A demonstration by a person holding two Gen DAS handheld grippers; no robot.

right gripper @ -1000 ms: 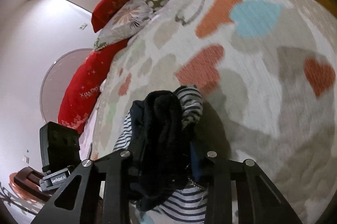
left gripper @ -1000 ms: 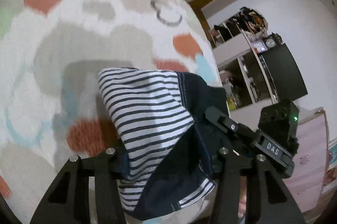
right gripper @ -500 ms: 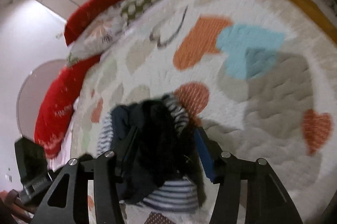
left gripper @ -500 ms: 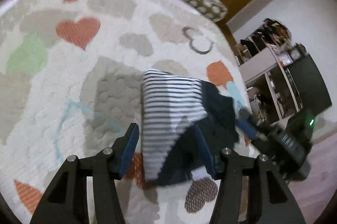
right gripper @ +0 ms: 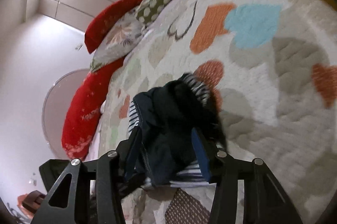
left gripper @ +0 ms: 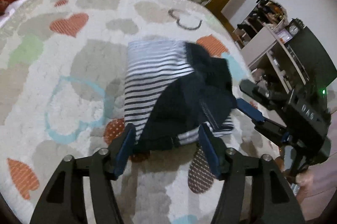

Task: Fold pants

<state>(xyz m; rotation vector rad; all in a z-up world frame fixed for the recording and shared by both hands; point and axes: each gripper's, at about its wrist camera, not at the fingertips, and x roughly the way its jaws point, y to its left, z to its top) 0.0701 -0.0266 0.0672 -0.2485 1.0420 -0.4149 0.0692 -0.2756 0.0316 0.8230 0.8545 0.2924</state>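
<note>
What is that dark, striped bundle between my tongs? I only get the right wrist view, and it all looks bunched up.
Observer: Those are pants. The left wrist view shows a wide striped panel of them lying flat on the blanket.
Operator: Where is the other pair of tongs?
Observer: The left tongs are open, with one finger on each side of the near edge of the pants.
Operator: Is there anything past the bed?
Observer: Yes, a shelf unit crowded with things stands beside the bed, outside your view.
</note>
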